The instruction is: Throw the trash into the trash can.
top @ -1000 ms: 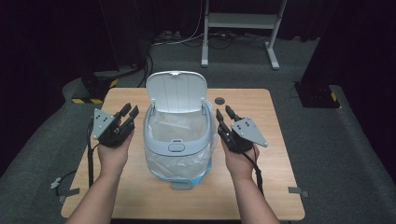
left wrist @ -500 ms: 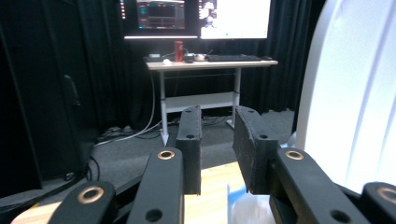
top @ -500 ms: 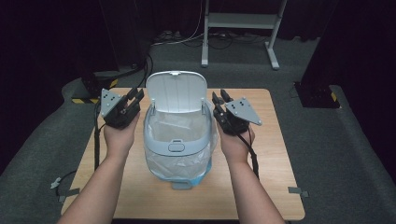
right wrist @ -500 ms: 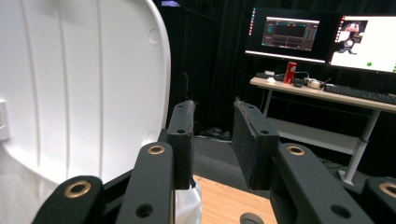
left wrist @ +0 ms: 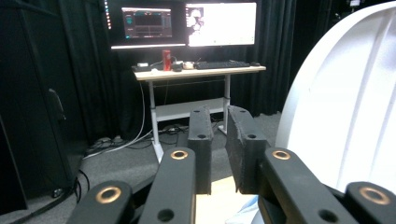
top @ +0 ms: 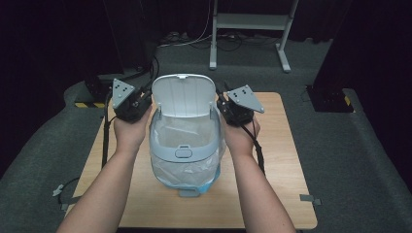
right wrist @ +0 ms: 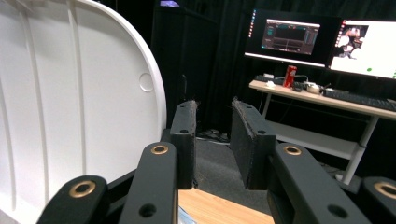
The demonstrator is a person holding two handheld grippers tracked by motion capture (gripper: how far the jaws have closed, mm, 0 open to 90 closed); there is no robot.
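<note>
I'm looking down on a light wooden table (top: pixel 282 160), its grain running pale and bare along the right side and the near edge. Standing on it, about the middle, is a pale blue bin (top: pixel 184 160) with a clear liner inside and its white lid (top: pixel 183 94) tipped up at the back. The bin's foot pedal (top: pixel 188 192) sticks out toward me on the wood. The table stands on grey carpet (top: pixel 350 160), with a dark cable (top: pixel 63 189) trailing off its left edge.

bin (top: pixel 183 145) on table (top: pixel 277 160), between left gripper (top: pixel 138 102), right gripper (top: pixel 224 101)
</note>
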